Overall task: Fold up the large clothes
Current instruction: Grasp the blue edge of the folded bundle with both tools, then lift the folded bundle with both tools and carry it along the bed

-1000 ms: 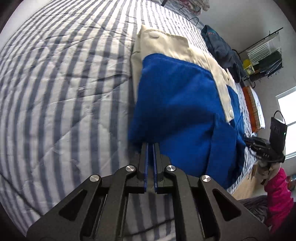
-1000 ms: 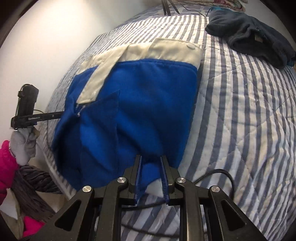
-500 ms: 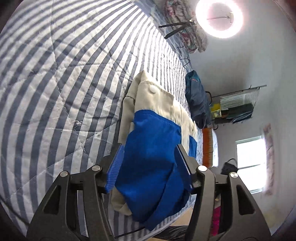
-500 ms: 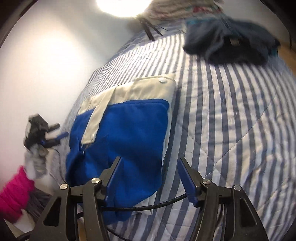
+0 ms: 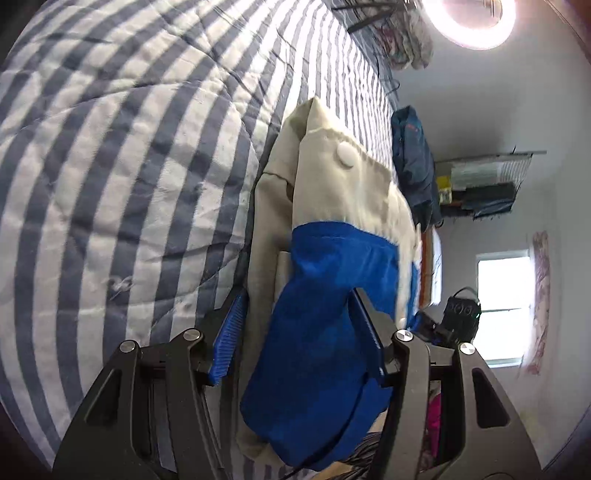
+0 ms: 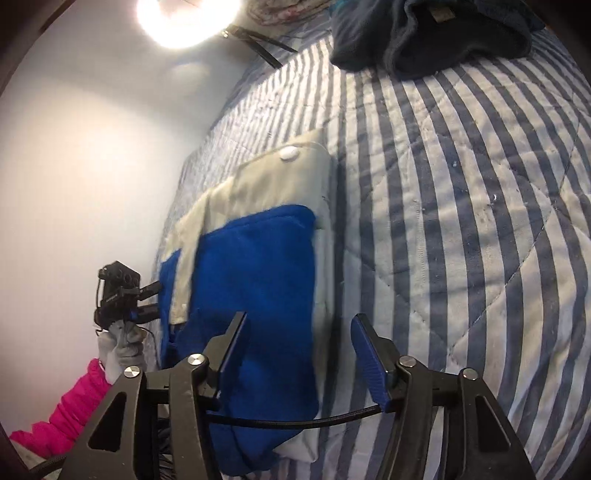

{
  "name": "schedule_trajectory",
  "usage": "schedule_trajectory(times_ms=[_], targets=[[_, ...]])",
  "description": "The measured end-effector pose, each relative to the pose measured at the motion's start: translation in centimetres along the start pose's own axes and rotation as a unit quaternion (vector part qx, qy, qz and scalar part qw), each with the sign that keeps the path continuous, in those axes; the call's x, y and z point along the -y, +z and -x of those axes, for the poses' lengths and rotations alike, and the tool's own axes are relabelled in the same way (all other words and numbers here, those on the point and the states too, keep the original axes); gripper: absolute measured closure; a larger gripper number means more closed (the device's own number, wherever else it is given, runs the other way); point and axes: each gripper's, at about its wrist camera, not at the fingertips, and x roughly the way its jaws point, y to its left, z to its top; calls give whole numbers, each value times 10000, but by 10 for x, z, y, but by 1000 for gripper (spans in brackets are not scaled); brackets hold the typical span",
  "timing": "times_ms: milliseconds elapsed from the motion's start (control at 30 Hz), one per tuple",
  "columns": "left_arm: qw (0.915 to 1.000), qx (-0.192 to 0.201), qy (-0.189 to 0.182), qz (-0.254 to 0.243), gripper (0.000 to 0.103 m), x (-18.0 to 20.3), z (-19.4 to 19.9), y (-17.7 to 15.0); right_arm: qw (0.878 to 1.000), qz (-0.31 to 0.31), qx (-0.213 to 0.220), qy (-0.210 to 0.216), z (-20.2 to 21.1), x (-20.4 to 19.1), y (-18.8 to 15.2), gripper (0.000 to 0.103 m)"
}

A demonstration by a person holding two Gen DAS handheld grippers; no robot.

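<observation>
A folded blue and cream jacket [image 5: 325, 295] lies on the striped bed [image 5: 110, 166], with a white snap button on its cream part. My left gripper [image 5: 295, 332] is open and hovers above the jacket's near end, holding nothing. In the right wrist view the same jacket [image 6: 258, 266] lies ahead and left. My right gripper [image 6: 299, 350] is open and empty above its near edge. The left gripper [image 6: 122, 295] also shows there at the bed's left edge, held by a gloved hand with a pink sleeve.
A dark blue garment [image 6: 424, 29] lies at the far end of the bed [image 6: 461, 221]; it also shows in the left wrist view [image 5: 413, 162]. A ring light [image 5: 469, 22] shines behind. A wire rack [image 5: 487, 184] and a window [image 5: 502, 306] stand to the right.
Both grippers were shut on the jacket's blue hem one second ago. They have opened, let go, and pulled back and up from the folded jacket.
</observation>
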Motion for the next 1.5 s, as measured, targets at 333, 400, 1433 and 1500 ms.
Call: schedule_trajectory(times_ms=[333,400,1433,1500], targets=[[9995,-168,-247,-79,45,10,-19,11,9945,-318,-190,980,-31,20,15,50],[9994,-180,-285,-95,45,11,-20,13,9938,-288,-226,1048,-33,23,16,53],[9816,466,918,-1610,75,115,-35,-5,9834,1460,122,-1067,-26,-108,5,80],[9805,517,891,-1675,76,121,-34,-7,9785,1631,143,-1256,-25,-117,3,80]])
